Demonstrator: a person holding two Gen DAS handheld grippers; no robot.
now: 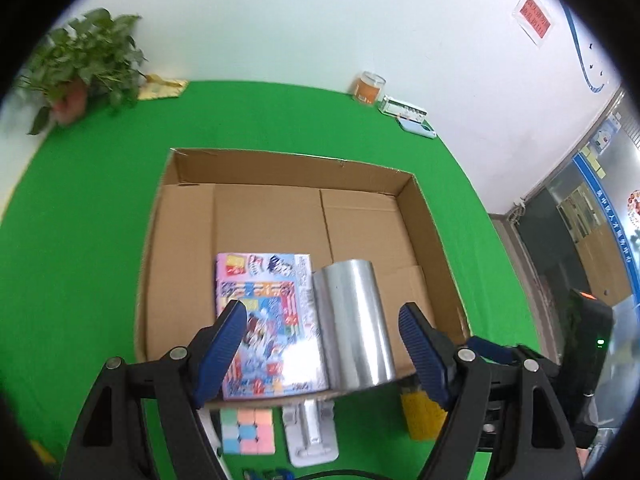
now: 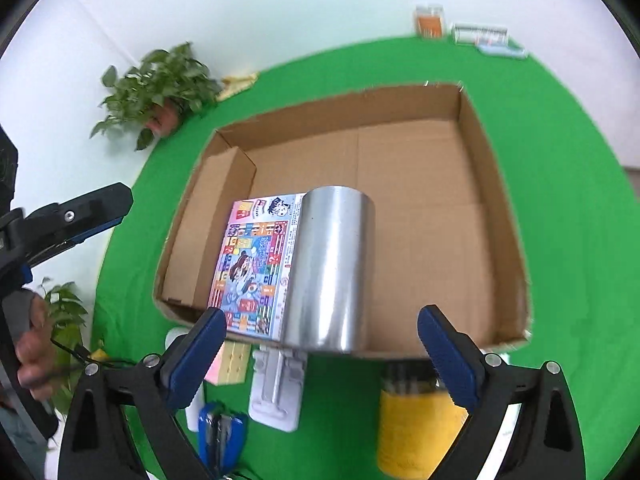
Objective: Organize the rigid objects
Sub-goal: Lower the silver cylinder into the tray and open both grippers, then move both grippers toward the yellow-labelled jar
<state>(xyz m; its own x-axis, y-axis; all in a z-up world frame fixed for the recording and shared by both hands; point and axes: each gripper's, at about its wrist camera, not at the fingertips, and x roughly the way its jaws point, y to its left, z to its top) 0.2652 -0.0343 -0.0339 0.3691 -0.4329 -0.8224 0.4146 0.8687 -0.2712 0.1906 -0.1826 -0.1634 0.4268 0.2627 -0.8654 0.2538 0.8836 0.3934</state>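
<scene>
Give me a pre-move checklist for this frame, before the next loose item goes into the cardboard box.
1. Left gripper empty, jaws apart: ok.
2. Right gripper empty, jaws apart: ok.
3. Free floor in the cardboard box right of the metal cylinder: ok.
4. Metal cylinder lies on its side beside the colourful flat box; whether it is wedged against rolling: cannot tell.
5. Items outside the near wall in view for picking: pastel cube, yellow container, blue stapler-like item: ok.
6. Clear grip on the white packaged item lying flat on the cloth: cannot tell.
</scene>
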